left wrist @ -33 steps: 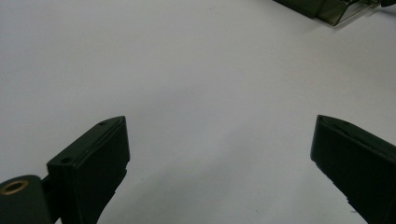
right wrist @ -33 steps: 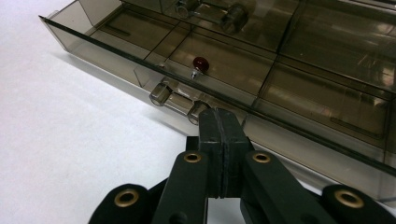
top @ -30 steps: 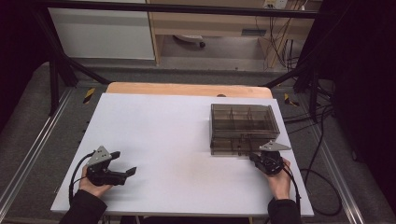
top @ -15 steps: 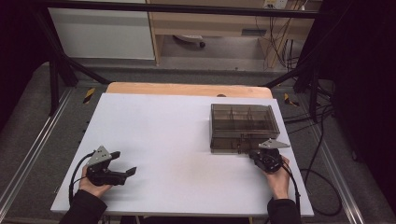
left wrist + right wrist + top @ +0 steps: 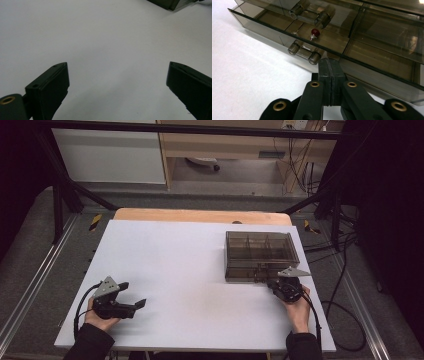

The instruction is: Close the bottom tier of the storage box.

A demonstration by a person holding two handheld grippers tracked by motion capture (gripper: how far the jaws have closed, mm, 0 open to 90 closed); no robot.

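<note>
A smoky see-through drawer box (image 5: 259,252) stands on the right half of the white table (image 5: 185,265). My right gripper (image 5: 273,283) is at the box's front, shut with nothing between its fingers. In the right gripper view its joined tips (image 5: 331,67) sit against the lower drawer's front wall, just right of that drawer's handle (image 5: 304,51). A small red-headed pin (image 5: 314,32) lies inside this drawer. A second handle (image 5: 309,12) shows above. My left gripper (image 5: 132,295) rests near the table's front left, open, its jaws wide apart over bare table (image 5: 117,67).
The box's corner (image 5: 170,3) peeks in at the top right of the left gripper view. A wooden strip (image 5: 200,215) edges the table's far side. Cables (image 5: 345,315) hang off the right side. The floor lies beyond every table edge.
My right gripper has crept very slightly toward the box's front. The left gripper has stayed where it was.
</note>
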